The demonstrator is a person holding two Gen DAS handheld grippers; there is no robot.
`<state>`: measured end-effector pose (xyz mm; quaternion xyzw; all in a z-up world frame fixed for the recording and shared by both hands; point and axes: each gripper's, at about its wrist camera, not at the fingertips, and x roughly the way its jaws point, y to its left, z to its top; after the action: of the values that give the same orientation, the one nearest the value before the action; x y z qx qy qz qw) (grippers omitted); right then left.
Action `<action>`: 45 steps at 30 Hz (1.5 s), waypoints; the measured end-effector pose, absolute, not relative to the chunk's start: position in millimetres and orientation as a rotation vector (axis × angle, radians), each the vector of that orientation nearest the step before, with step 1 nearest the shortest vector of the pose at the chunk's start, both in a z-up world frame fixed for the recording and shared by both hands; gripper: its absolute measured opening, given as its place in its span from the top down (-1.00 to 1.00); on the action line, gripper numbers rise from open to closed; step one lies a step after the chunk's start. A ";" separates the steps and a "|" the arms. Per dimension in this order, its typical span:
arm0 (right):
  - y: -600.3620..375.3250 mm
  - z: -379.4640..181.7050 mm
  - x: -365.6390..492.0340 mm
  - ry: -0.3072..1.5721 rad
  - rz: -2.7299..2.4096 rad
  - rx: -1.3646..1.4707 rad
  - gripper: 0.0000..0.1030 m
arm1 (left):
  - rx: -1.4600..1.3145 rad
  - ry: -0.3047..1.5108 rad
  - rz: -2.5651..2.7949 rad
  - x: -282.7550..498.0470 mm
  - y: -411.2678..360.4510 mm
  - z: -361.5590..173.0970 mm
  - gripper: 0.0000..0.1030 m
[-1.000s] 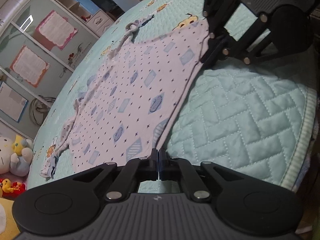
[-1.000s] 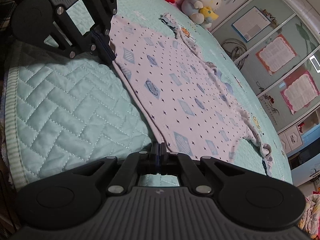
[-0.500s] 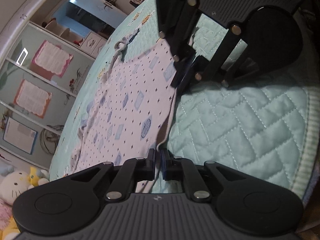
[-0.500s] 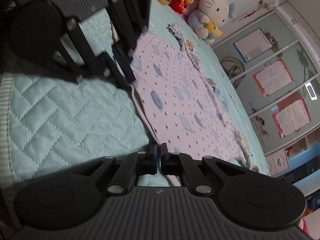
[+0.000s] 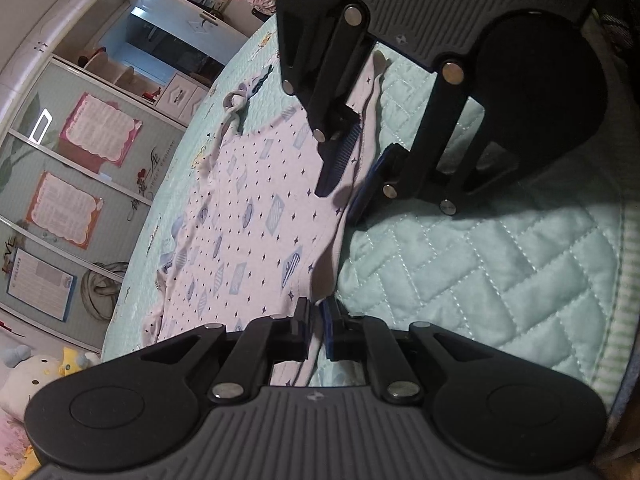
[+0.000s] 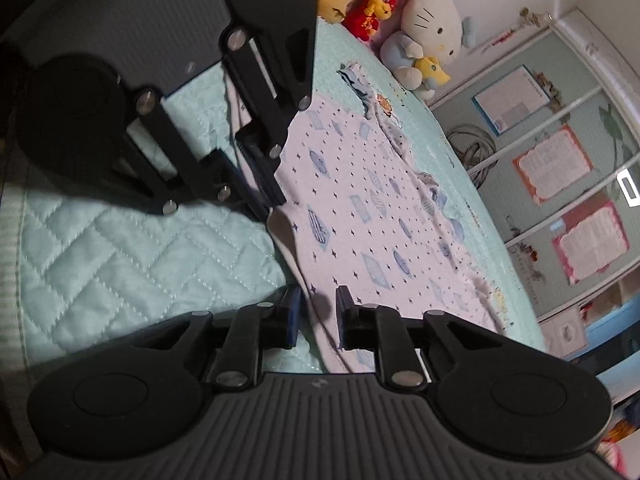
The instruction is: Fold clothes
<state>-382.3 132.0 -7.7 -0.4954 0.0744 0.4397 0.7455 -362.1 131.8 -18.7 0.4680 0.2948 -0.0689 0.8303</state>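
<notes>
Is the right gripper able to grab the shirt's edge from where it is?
Probably yes. The right gripper is opening, and the edge of the shirt lies right between its fingers on the quilt, with nothing in the way. The left gripper sits further along the same edge.

Both wrist views are dim, with a muted indoor cast. The quilted bedspread (image 5: 500,280) is brightest just beyond the left gripper (image 5: 316,322), darkening under the opposite tongs, which throw a broad soft shadow. A bright glare patch (a cabinet door (image 5: 160,28)) sits far left. Fisheye bending curves the wardrobe panels (image 6: 560,168) beyond the right gripper (image 6: 318,312); the edges look soft.
</notes>
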 end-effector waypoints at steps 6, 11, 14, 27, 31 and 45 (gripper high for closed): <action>126.0 -9.5 -387.3 0.201 0.984 -1.059 1.00 | 0.889 0.667 -0.223 -365.8 140.6 -6.2 1.00; 118.3 -4.8 -391.4 0.239 1.001 -1.030 1.00 | 0.856 0.682 -0.241 -373.0 143.4 -4.6 1.00; 120.1 -6.1 -390.3 0.239 0.997 -1.037 1.00 | 0.859 0.677 -0.225 -373.2 142.1 -7.1 1.00; 98.5 -5.1 -384.4 0.233 0.915 -0.979 0.42 | 0.847 0.660 -0.002 -400.2 187.6 -5.6 0.10; 95.0 -4.4 -378.0 0.259 0.899 -0.943 0.34 | 0.896 0.675 0.024 -396.7 198.9 -7.9 0.15; 91.0 -6.0 -374.7 0.251 0.866 -0.948 0.19 | 1.034 0.689 -0.056 -406.1 195.1 -19.1 1.00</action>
<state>-374.7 91.0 -6.0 -0.4410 0.1166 0.4029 0.7935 -406.1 195.1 -19.1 0.4842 0.3228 -0.0264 0.8128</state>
